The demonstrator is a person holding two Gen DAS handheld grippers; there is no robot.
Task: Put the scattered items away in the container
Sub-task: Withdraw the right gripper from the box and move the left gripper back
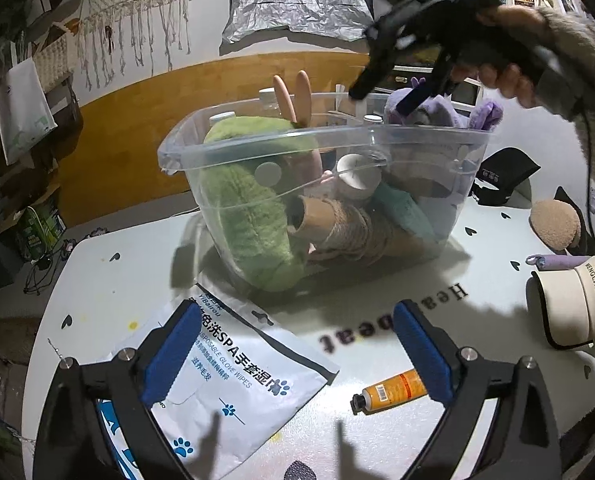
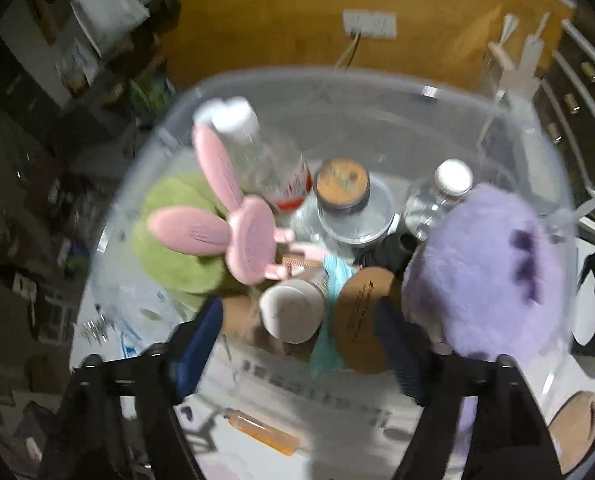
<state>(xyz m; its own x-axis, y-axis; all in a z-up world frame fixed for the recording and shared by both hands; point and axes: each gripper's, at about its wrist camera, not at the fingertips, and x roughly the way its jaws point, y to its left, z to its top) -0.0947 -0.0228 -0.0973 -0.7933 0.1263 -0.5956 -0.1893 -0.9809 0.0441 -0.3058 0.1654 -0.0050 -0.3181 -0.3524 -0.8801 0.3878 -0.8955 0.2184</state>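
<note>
The clear plastic bin [image 1: 225,148] sits on the white table [image 1: 437,292], already crowded: a green plush [image 1: 249,216], a purple plush [image 2: 493,272], a pink rabbit-eared brush [image 2: 249,236], cardboard rolls [image 1: 337,224], two bottles [image 2: 257,148] and a lidded jar [image 2: 343,184]. Above its far corner the right gripper [image 1: 381,100] hangs with its jaws spread and nothing between them, a hand [image 1: 505,68] wrapped around the handle. Nearer me, the left gripper [image 1: 297,348] hovers wide open over a pack of glove wipes [image 1: 233,376], with an orange tube [image 1: 389,392] lying just beside its right pad. A cream visor [image 1: 573,304], a black pouch [image 1: 505,176] and a tan puff [image 1: 553,224] lie scattered on the table to the right.
</note>
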